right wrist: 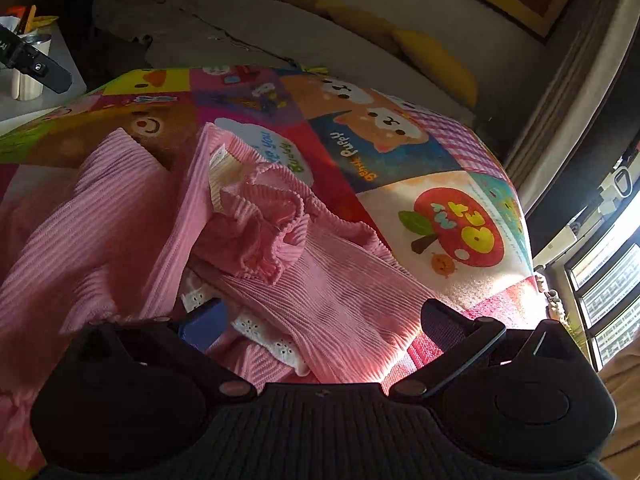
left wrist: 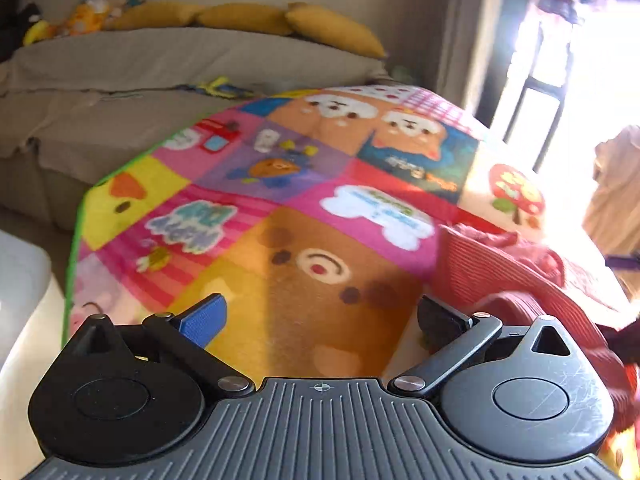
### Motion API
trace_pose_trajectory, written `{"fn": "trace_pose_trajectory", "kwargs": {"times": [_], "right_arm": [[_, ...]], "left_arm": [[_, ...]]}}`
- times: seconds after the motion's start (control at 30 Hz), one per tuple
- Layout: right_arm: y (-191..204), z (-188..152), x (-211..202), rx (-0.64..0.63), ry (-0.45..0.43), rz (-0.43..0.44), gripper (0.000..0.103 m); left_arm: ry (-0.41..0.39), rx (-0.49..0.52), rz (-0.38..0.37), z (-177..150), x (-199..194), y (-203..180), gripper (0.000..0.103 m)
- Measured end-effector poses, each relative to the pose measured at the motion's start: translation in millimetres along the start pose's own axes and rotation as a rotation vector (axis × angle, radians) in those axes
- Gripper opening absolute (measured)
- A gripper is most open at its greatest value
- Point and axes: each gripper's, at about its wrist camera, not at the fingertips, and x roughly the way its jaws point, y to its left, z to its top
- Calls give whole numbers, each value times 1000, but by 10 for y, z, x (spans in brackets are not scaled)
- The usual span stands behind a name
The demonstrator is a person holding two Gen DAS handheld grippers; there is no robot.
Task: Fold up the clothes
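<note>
A pink ribbed garment with white lace trim lies crumpled on a colourful cartoon blanket. My right gripper hovers open just above its near edge, nothing between the fingers. In the left wrist view the same garment appears reddish at the right, beside the right fingertip. My left gripper stands open over the blanket, above a brown bear patch, holding nothing. The left gripper's tip also shows at the far left of the right wrist view.
A grey-covered sofa with yellow cushions and plush toys sits behind the blanket. A bright window is at the right. A white cup with utensils stands on a surface at the left. A white object is at the left edge.
</note>
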Motion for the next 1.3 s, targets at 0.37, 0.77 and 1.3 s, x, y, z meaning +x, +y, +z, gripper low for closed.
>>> {"fn": "trace_pose_trajectory", "kwargs": {"times": [0.37, 0.77, 1.3], "right_arm": [[-1095, -319, -14, 480, -86, -693, 103], [-1255, -654, -370, 438, -47, -435, 103], [-469, 502, 993, -24, 49, -410, 103]], "left_arm": [[-17, 482, 44, -42, 373, -1108, 103], [-161, -16, 362, 560, 740, -370, 103], [-115, -382, 53, 272, 110, 482, 103]]}}
